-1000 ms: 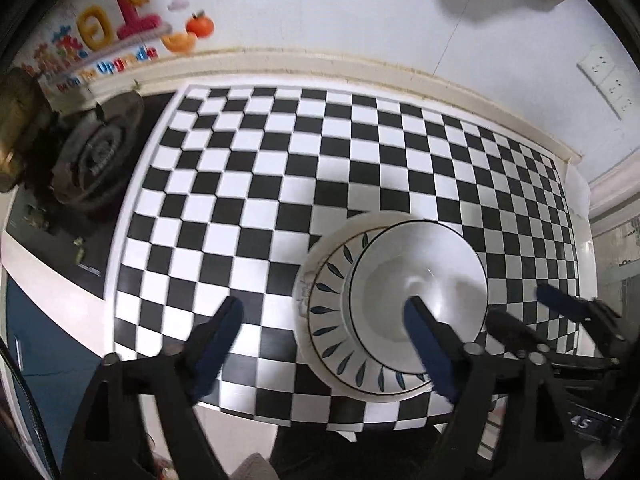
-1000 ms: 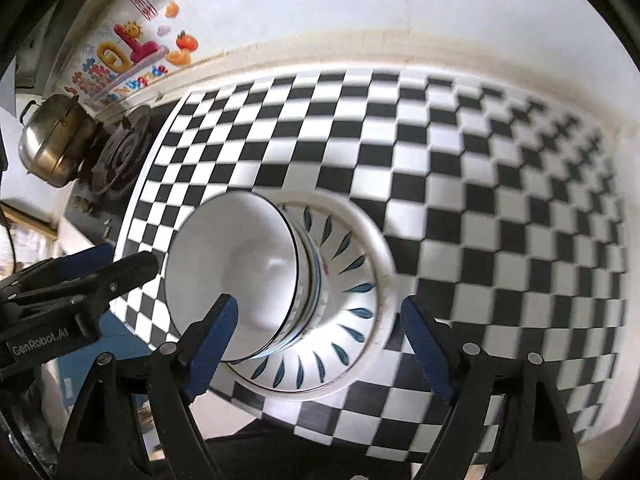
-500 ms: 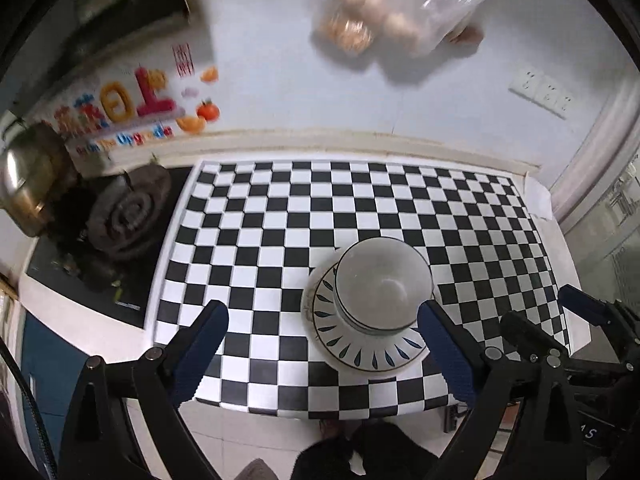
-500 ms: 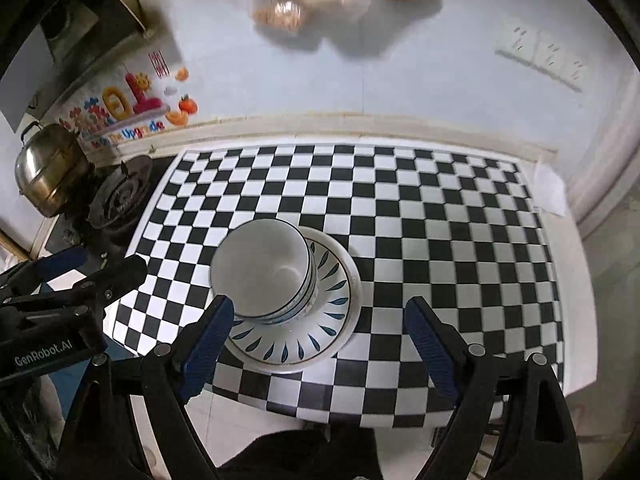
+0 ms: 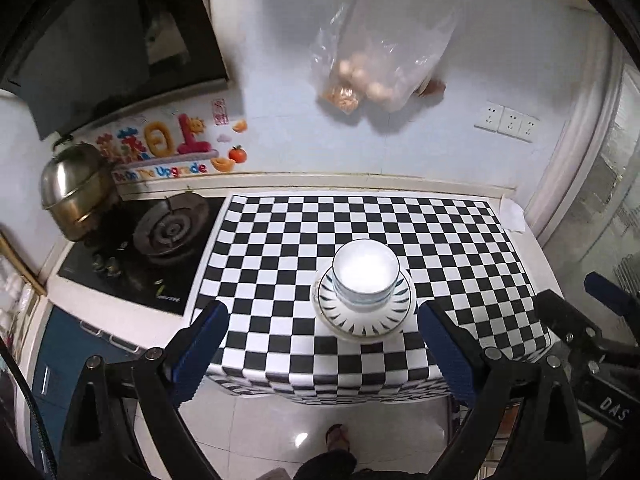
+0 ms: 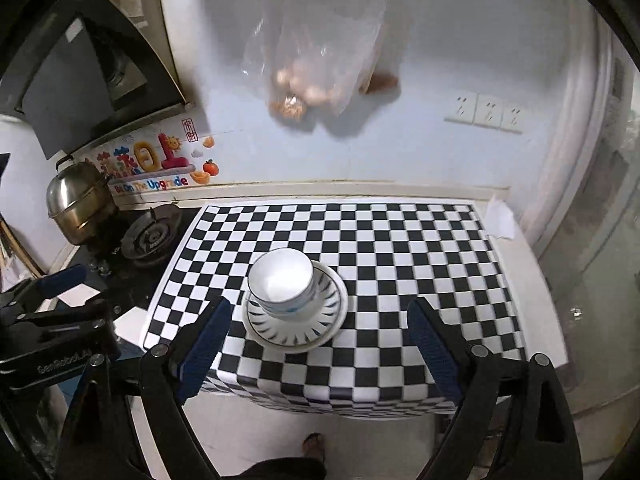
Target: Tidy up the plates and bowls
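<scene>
From the left wrist view, the left gripper (image 5: 322,346) hangs with its blue-padded jaws spread wide and nothing between them, above the near edge of the glossy black-and-white checkered tabletop (image 5: 460,248). At twelve o'clock from the gripper sits the white round ceramic plate with dark leaf marks around its rim (image 5: 362,322), lying flat on the checkered surface. Stacked white ceramic bowls with blue rim lines (image 5: 366,276) stand nested on the plate's centre; the top bowl's smooth white inside holds nothing. At ten o'clock a black glass gas stove with a ringed metal burner (image 5: 170,232) adjoins the table, and beyond it stands a shiny domed steel steamer pot (image 5: 76,190). At twelve o'clock, high on the white wall, hangs a crinkled clear plastic bag (image 5: 384,52) holding pale round items. The other tool's dark frame shows at four o'clock.

From the right wrist view, the right gripper (image 6: 316,338) likewise hangs released, jaws wide apart and gripping nothing, above the table's front edge. The plate (image 6: 320,328) lies at eleven o'clock, just beyond the left finger, with the bowl stack (image 6: 282,280) resting on it toward its left side. The stove (image 6: 148,236) and pot (image 6: 78,200) sit at ten o'clock, the bag (image 6: 320,40) at twelve.
</scene>
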The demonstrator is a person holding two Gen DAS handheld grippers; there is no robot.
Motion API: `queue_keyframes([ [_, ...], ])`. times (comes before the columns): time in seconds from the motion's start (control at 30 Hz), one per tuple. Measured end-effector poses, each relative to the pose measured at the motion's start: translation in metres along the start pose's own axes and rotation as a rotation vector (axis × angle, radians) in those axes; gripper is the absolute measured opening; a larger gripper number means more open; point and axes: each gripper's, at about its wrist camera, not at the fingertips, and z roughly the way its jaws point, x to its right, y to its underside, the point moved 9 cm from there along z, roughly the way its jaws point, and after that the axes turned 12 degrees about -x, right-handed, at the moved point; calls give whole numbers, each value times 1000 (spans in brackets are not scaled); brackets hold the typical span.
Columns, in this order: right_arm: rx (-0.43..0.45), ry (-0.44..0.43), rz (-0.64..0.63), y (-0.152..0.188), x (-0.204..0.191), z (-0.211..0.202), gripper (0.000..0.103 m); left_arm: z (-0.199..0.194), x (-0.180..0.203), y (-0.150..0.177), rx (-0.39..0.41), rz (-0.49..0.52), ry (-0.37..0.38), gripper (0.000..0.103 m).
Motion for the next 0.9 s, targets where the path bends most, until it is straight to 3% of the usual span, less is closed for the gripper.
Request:
queue_keyframes([
  [0.37,42,-13,6,70,-4,-76,92,-57,3,67,32,-3,-32,97],
  [0.6,108,7,6,85,-6,-112,93,-75,-3,79,61,-31,-42,97],
  [0.9,118,6,4,82,-8,-116,93,-82,-6,73,89,-34,-60,97],
])
